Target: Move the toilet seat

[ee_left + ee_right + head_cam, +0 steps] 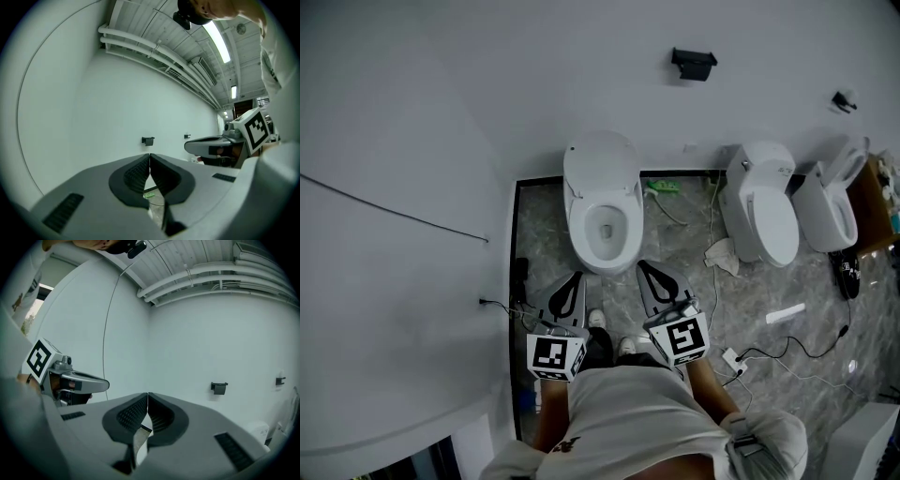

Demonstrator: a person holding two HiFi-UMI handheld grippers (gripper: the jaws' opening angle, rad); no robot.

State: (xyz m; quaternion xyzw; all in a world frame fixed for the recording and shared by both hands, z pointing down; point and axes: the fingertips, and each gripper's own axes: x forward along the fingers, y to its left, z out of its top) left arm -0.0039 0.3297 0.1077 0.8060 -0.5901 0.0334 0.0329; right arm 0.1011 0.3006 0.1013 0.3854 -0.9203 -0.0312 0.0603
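— Well, where is the white oval plastic toilet seat (578, 221)?
— It lies around the bowl of the white ceramic toilet (602, 246), just ahead of both grippers, and touches neither.
— And the fingers?
— The grey left gripper (576, 276) and the grey right gripper (643, 266) both have their jaws pressed together, holding nothing.
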